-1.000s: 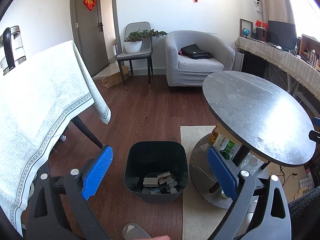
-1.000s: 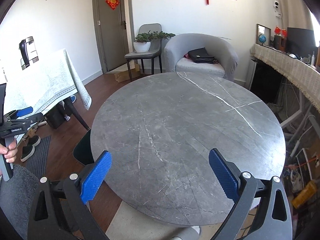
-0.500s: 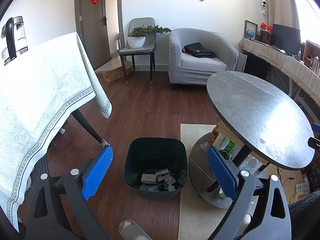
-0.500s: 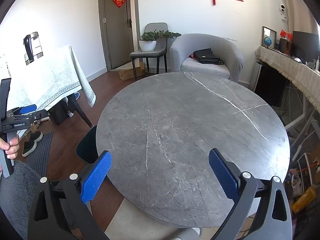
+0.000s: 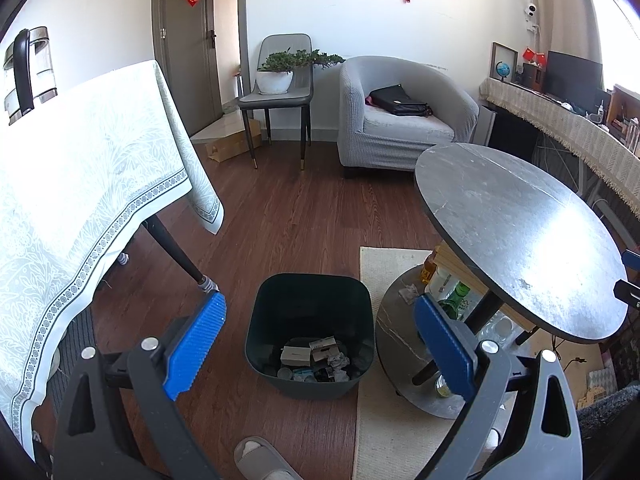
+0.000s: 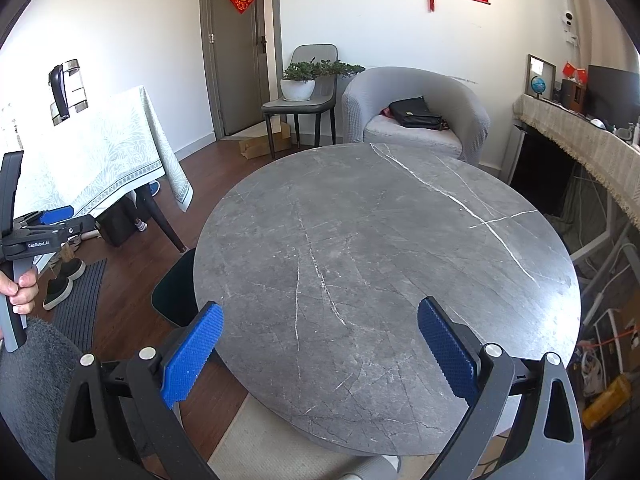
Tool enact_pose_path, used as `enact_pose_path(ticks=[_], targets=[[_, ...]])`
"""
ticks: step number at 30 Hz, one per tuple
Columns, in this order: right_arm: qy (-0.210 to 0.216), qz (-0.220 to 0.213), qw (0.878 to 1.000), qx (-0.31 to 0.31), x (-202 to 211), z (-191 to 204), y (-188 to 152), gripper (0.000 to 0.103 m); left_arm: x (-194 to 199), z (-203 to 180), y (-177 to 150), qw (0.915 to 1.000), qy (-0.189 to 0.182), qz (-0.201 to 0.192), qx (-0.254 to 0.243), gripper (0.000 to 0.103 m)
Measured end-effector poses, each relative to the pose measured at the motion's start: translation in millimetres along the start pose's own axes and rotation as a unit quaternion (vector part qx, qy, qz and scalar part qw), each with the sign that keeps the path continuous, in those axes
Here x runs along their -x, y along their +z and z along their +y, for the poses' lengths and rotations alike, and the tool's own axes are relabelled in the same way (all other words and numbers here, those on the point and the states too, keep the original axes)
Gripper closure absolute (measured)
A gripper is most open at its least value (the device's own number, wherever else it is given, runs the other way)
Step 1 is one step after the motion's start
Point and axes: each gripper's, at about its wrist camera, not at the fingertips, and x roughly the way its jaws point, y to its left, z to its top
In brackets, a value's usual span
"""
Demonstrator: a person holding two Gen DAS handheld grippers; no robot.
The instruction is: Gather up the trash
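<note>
A dark green bin (image 5: pixel 310 308) stands on the wood floor beside the round grey marble table (image 5: pixel 516 236). Boxes and crumpled wrappers (image 5: pixel 316 362) lie in its bottom. My left gripper (image 5: pixel 320 344) is open and empty, held above and in front of the bin. My right gripper (image 6: pixel 320 350) is open and empty above the near edge of the marble tabletop (image 6: pixel 384 264), which shows nothing on it. The bin's edge (image 6: pixel 174 294) shows left of the table in the right wrist view. The left gripper (image 6: pixel 44 228) also appears there at the far left.
A table with a white cloth (image 5: pixel 80 184) stands at the left. Bottles and a crumpled paper (image 5: pixel 448 288) sit on the round table's lower shelf. A cream rug (image 5: pixel 384 420) lies under it. A grey armchair (image 5: pixel 400 120) and chair with plant (image 5: pixel 280 84) stand behind. A slipper (image 5: pixel 260 460) is at the bottom.
Both grippers have drawn back and up a little, so the bin and the tabletop look slightly farther away. Both stay open and empty.
</note>
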Motion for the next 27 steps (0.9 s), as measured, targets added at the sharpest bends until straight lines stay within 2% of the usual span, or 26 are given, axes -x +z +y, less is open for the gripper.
enact_pose_path(ticks=[27], targets=[[0.000, -0.001, 1.000, -0.002, -0.3, 0.0, -0.2, 0.004, 0.2, 0.1, -0.7, 1.0000, 0.000, 0.002, 0.003, 0.006]])
